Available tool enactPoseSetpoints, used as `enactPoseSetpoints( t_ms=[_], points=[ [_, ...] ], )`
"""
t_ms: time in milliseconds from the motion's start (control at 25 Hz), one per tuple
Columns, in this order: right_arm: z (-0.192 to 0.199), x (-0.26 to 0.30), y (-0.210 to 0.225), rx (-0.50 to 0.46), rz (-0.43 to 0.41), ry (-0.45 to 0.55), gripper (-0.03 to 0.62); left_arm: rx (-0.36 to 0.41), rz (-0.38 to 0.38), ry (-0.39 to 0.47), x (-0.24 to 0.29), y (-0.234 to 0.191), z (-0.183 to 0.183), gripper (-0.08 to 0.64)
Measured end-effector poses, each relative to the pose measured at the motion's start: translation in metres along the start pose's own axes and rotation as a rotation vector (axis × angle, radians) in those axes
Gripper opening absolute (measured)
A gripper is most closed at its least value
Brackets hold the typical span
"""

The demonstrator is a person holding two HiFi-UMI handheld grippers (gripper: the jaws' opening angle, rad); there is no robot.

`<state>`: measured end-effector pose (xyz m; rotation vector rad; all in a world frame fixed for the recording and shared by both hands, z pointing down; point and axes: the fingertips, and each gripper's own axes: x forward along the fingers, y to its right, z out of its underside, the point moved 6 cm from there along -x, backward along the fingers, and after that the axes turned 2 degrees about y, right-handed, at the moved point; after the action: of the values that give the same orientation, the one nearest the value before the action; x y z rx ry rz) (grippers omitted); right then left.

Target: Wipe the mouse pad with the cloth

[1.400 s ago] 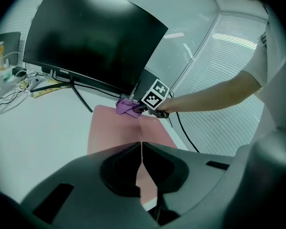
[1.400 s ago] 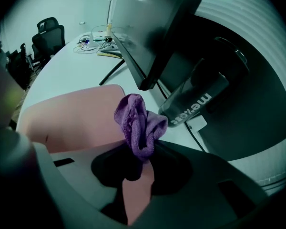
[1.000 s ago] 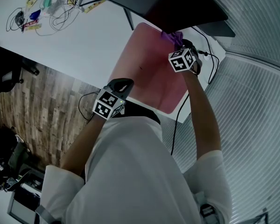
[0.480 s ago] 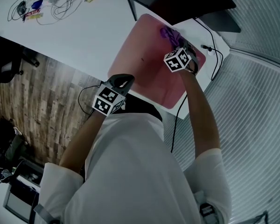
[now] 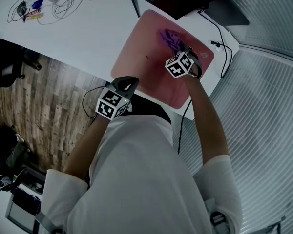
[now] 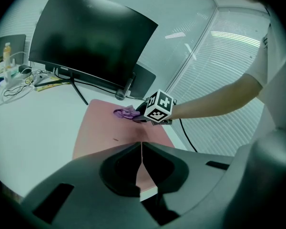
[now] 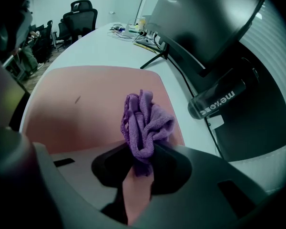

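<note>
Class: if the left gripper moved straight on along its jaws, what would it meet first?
Probably the right gripper clamping the purple cloth, across the pink mouse pad; depth is uncertain.

Office, long white tabletop [image 5: 88,38], large black curved monitor [image 6: 93,39], black swivel chairs [image 7: 80,17], tangled cables [image 5: 63,5], wood-plank floor [image 5: 41,101]

Head view: looked steeply down from over the person's shoulders, well above the white worktop [image 5: 88,38].
Left gripper view: sat low at the near edge, facing over its own jaws across the mouse pad [image 6: 102,128] toward the monitor [image 6: 90,42].
Right gripper view: rode close over the pad, facing along it.
Shared: all three took in the pad and purple cloth [image 7: 145,123].
</note>
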<state>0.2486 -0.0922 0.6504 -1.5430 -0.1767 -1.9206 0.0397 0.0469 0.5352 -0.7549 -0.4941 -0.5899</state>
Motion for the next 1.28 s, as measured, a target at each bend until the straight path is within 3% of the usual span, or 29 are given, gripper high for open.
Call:
enactPoseSetpoints(
  t_ms=[760,1280],
  points=[
    [0.003,-0.034,-0.086,0.005,-0.257,-0.01,0.106,0.001,0.007,-0.025,-0.005,0.003,0.02,0.023],
    [0.001,-0.06,-0.15,0.106,-0.48,-0.018,0.104,0.008,0.021,-0.053,-0.01,0.0,0.033,0.023]
  ],
)
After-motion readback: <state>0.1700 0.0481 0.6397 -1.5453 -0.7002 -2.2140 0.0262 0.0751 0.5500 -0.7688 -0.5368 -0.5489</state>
